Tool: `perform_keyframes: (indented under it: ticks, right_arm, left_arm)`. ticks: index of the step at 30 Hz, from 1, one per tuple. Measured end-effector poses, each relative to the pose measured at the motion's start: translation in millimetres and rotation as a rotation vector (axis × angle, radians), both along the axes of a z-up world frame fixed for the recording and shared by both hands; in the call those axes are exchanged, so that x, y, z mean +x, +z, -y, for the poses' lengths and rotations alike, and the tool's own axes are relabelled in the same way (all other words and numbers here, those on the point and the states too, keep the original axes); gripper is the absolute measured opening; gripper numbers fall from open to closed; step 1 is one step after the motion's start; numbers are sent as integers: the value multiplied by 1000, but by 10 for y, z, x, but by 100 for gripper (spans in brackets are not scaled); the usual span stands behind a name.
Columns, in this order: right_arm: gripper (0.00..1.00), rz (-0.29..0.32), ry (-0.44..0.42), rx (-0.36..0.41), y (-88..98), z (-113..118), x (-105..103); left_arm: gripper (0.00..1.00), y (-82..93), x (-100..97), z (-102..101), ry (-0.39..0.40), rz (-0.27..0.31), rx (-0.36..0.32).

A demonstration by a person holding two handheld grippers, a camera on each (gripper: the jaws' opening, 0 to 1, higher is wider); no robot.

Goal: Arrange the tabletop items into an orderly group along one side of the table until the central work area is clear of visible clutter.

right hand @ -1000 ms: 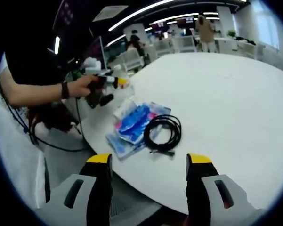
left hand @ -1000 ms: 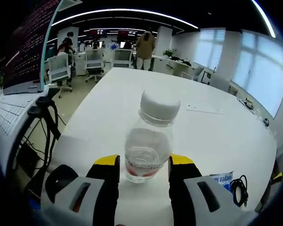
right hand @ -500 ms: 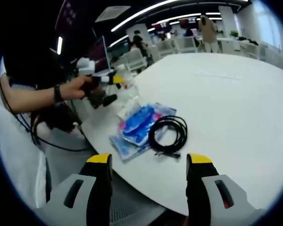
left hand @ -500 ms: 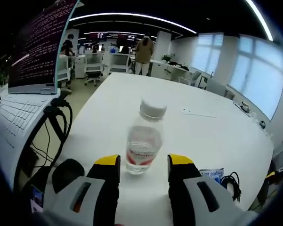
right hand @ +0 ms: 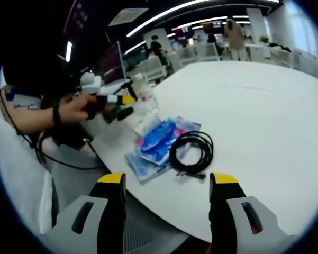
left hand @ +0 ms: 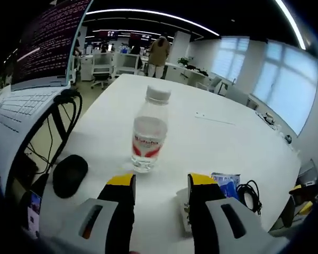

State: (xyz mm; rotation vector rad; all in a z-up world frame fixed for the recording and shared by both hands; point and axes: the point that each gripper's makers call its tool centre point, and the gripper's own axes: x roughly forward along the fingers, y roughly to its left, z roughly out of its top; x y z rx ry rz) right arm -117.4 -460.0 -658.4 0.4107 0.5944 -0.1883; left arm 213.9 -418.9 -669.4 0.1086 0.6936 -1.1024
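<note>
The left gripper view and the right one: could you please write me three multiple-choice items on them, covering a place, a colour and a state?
1. Where does the bottle stand?
A. On the table, ahead of the left tongs
B. On the laptop
C. On the floor

2. What colour is the cable?
A. White
B. Black
C. Red

3. How are the right tongs?
A. Shut on the cable
B. Shut on the bottle
C. Open, empty

Answers: 1 A, it stands upright just beyond the tips; 2 B, a black coil beside the blue packets; 3 C, a wide gap with nothing between the tips.
</note>
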Motion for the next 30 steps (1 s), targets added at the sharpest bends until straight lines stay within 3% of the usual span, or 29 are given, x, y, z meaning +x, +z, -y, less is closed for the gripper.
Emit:
perform_keyframes:
  ticks: [13, 16, 30]
  right_arm:
    - [62, 4, -9, -2, 5, 6, -25]
    - [62, 5, -10, -1, 3, 6, -25]
    - [63, 9, -7, 6, -10, -30, -13]
  left_arm:
    - [38, -40, -222, 0, -31, -60, -6]
    - [40, -127, -363, 2, -57, -140, 11]
    - [45, -430, -740, 71, -146, -253, 121]
